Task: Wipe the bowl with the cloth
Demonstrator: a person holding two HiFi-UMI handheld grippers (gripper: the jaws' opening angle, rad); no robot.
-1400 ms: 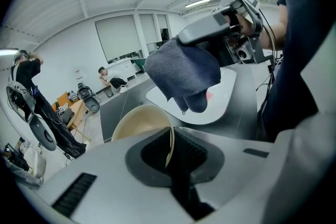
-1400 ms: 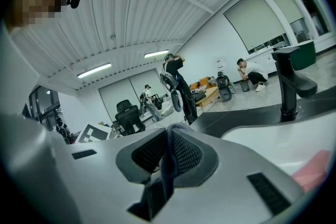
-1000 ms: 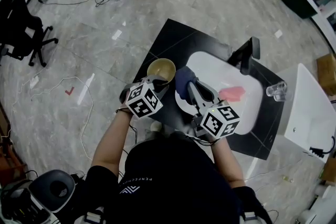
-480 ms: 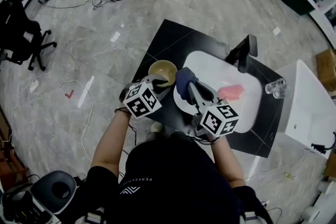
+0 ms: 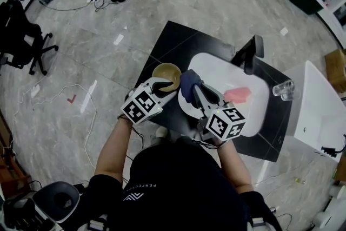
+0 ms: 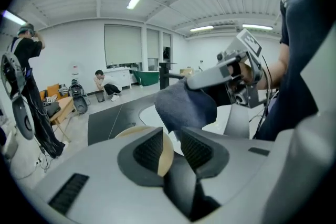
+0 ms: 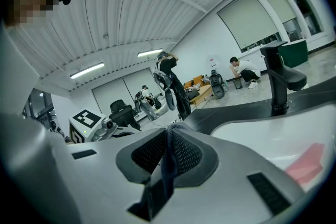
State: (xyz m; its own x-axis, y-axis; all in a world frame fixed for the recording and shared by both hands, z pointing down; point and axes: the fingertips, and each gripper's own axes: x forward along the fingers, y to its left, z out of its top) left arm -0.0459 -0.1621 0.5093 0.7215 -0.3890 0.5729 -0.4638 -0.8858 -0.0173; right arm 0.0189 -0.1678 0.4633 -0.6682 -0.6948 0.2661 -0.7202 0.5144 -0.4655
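Observation:
A tan bowl (image 5: pixel 166 74) stands on the black counter (image 5: pixel 167 43), just left of the white sink. My left gripper (image 5: pixel 162 85) is at the bowl's near rim. Its jaws have just been opening, and in the left gripper view the bowl's rim (image 6: pixel 166 155) stands between the pads with a gap on one side. My right gripper (image 5: pixel 195 92) is shut on a dark blue cloth (image 5: pixel 188 85), which hangs over the sink's left edge, right of the bowl. The cloth (image 6: pixel 184 105) also shows just beyond the bowl, and a fold of the cloth (image 7: pixel 168 162) is pinched between the right pads.
The white sink (image 5: pixel 259 116) holds a pink sponge (image 5: pixel 238 96). A black faucet (image 5: pixel 248 55) rises at its far side, and a clear glass (image 5: pixel 285 91) stands to the right. People, office chairs and a wooden bench occupy the tiled floor beyond the counter.
The left gripper's jaws have parted from the bowl's rim, and the gripper has lifted and rolled a little. The right gripper and the cloth have kept still.

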